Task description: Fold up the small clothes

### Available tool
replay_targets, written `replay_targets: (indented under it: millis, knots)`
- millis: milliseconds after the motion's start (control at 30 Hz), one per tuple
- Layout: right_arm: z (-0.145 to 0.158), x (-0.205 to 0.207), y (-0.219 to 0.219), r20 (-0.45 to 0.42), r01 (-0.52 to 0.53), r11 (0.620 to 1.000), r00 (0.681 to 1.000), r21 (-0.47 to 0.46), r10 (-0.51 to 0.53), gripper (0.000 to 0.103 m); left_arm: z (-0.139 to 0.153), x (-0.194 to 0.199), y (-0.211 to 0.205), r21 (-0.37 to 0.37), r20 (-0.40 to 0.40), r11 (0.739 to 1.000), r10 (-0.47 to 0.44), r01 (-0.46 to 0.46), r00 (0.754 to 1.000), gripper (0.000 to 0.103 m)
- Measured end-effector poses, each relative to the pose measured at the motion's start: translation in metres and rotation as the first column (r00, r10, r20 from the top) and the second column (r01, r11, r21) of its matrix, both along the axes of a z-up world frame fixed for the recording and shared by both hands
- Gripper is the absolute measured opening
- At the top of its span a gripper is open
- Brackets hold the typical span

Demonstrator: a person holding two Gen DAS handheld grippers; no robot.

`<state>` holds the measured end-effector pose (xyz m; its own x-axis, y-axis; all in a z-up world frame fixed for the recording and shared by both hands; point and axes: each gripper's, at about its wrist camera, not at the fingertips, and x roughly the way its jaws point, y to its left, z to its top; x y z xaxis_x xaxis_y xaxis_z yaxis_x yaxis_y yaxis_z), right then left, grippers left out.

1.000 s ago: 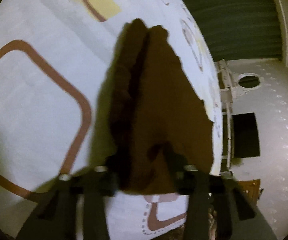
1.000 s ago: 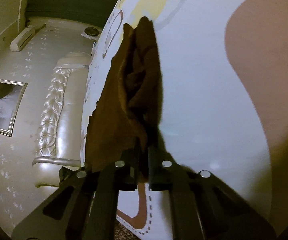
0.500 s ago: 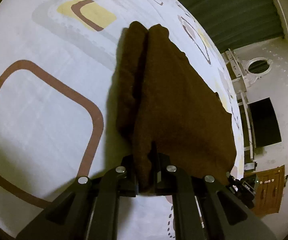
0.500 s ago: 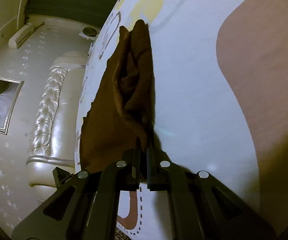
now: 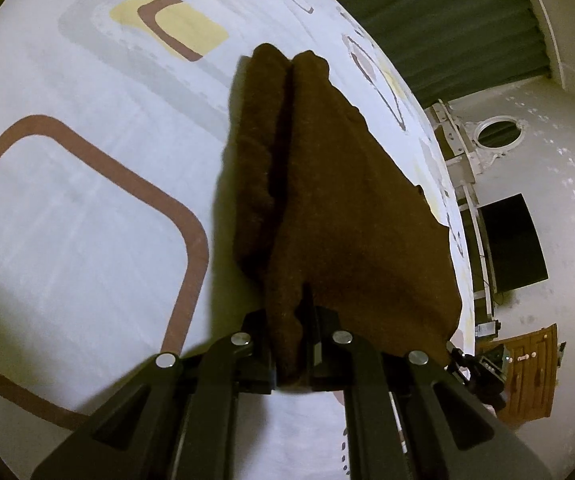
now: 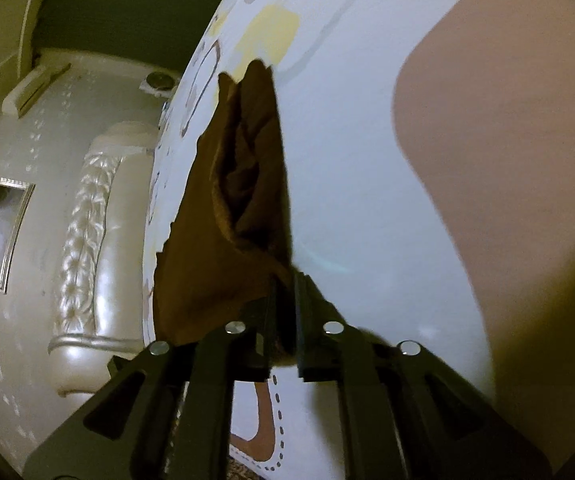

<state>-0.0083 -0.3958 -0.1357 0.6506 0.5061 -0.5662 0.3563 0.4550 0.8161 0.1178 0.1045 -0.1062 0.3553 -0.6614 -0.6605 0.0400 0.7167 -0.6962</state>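
Two matte black handheld grippers, each seen from its own wrist camera

The left gripper (image 5: pixel 291 344) has two flat black fingers on angular black linkage arms with triangular cut-outs; four round silver screw heads sit in a shallow arc across the joints. The right gripper (image 6: pixel 285 320) is the same build: slim black fingers, four silver screws, hollowed black arms widening toward the camera. No cables, markings or sleeves show
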Motion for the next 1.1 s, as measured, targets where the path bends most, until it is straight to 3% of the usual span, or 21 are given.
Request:
replay_targets:
  millis: [233,300,367,667,900,1100]
  knots:
    - [0.057,0.007,0.018,-0.038,0.021,0.963,0.999,-0.27,-0.032,0.018,-0.002,0.0,0.0,-0.015,0.012,1.0,0.0,0.0,1.0,0.01]
    - [0.075,0.018,0.033,-0.021,-0.002,0.945,1.0,-0.326,-0.005,0.027,-0.003,-0.001,0.001,-0.029,0.011,1.0,0.001,-0.001,1.0,0.01]
    - [0.097,0.036,0.058,-0.012,-0.044,0.924,0.999,-0.38,0.043,0.03,-0.004,0.0,0.002,-0.039,0.012,0.999,0.0,0.001,1.0,0.01]
    - [0.13,0.135,0.202,-0.044,-0.313,0.844,0.944,-0.436,0.327,0.041,-0.006,0.002,0.004,-0.058,0.025,0.998,-0.012,0.013,1.0,0.01]
    - [0.13,0.214,0.312,-0.186,-0.473,0.715,0.876,-0.515,0.446,0.045,-0.004,0.002,0.002,-0.043,0.038,0.999,-0.016,0.017,0.999,0.011]
    - [0.114,0.268,0.394,-0.349,-0.595,0.557,0.799,-0.58,0.49,0.06,-0.001,0.0,-0.002,-0.019,0.054,1.0,-0.015,0.016,0.998,0.012]
